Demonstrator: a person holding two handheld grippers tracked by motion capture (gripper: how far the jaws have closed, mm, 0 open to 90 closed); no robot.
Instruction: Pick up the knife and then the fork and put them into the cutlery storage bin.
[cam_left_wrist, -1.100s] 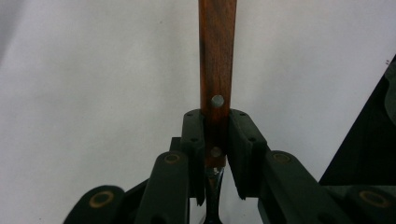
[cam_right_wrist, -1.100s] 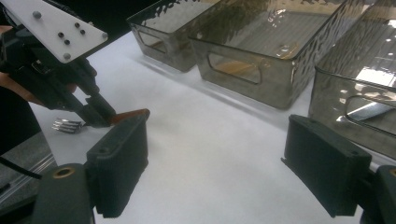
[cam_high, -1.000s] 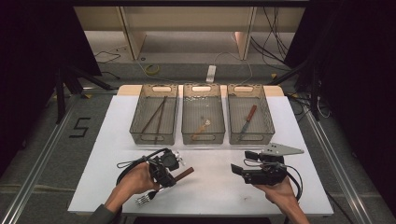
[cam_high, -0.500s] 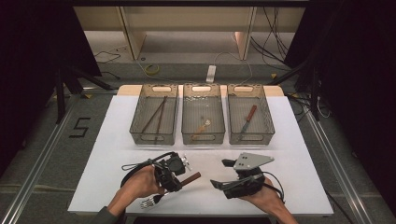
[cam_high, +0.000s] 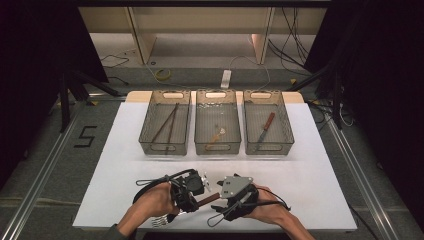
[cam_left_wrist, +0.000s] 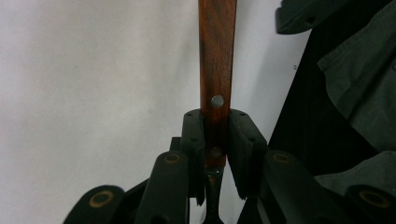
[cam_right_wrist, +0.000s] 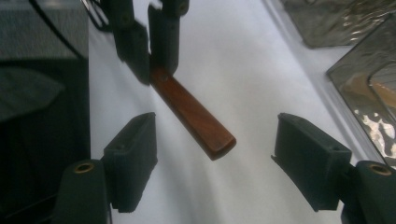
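Note:
A fork with a brown wooden handle is held level above the white table near its front edge. My left gripper is shut on the handle near its rivets, and the metal tines stick out below the left hand. My right gripper faces it from the right. In the right gripper view the handle's free end lies between the right gripper's wide-set pads without touching them. Its jaws have just been closing and stand open.
Three clear mesh trays stand in a row at the back of the table: the left tray holds two dark sticks, the middle tray a small utensil, the right tray a wooden-handled knife.
My right gripper has moved left across the table's front to meet the left gripper, bringing its jaws around the fork's handle end. The left hand has drifted slightly right, still gripping the fork.

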